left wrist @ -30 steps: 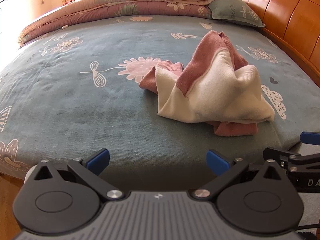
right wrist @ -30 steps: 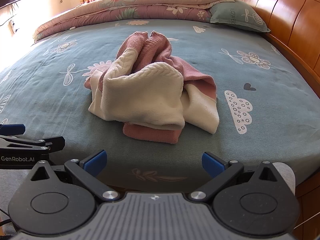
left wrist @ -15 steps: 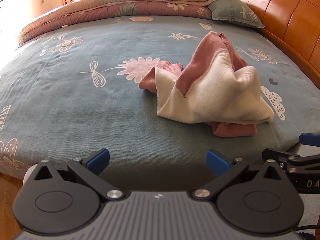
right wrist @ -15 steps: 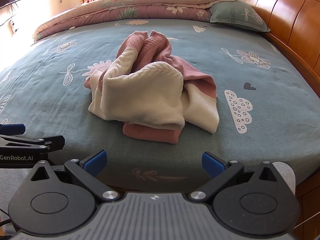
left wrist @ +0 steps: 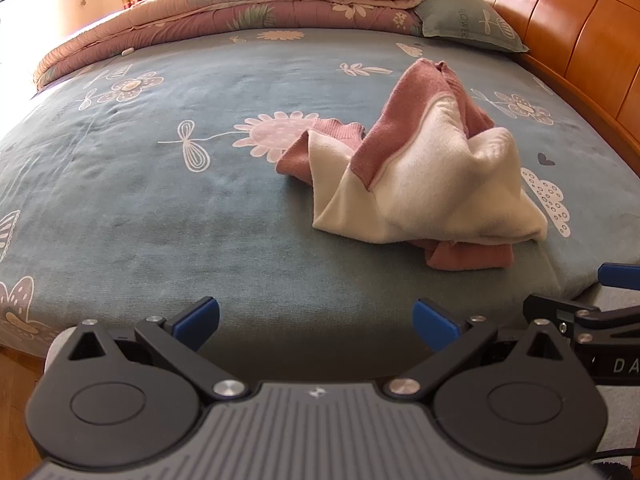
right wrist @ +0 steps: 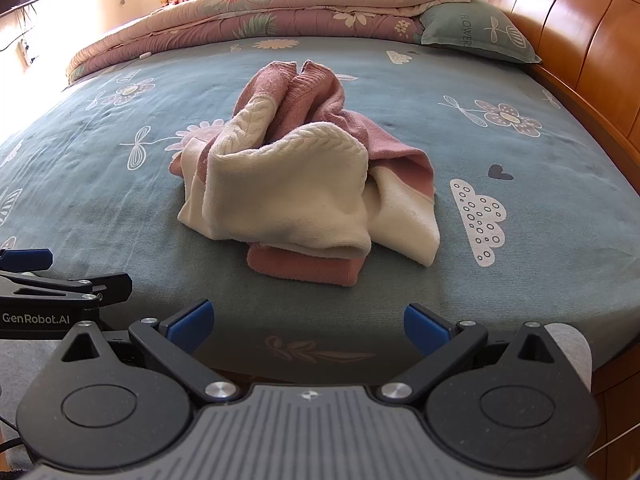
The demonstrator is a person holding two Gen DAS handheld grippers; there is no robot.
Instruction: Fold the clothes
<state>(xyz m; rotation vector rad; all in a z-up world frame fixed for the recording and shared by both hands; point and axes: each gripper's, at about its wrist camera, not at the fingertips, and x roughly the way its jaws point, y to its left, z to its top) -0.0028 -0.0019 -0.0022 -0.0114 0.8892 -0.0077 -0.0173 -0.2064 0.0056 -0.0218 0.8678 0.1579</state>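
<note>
A pink-and-cream knitted sweater (right wrist: 304,184) lies crumpled in a heap on the bed (right wrist: 520,216), on the blue-green sheet printed with flowers, dragonflies and clouds. The heap sits toward the near edge of the bed, its long axis running roughly from the near edge back toward the rolled quilt (right wrist: 280,12) along the far side. Its tallest part is a pink ridge pointing up and away at the far end; a flat pink ribbed band pokes out from under the cream folds at the near end. In the left wrist view the sweater (left wrist: 416,176) lies right of centre, with a pink cuff or hem reaching left over a printed flower. A green pillow (right wrist: 476,32) rests at the far right against the wooden headboard (right wrist: 580,40). The left gripper (left wrist: 316,320) hangs off the near edge of the bed, its blue-tipped jaws spread wide and empty. The right gripper (right wrist: 306,322) sits just beside it, jaws likewise wide apart with nothing between them, well short of the sweater.
</note>
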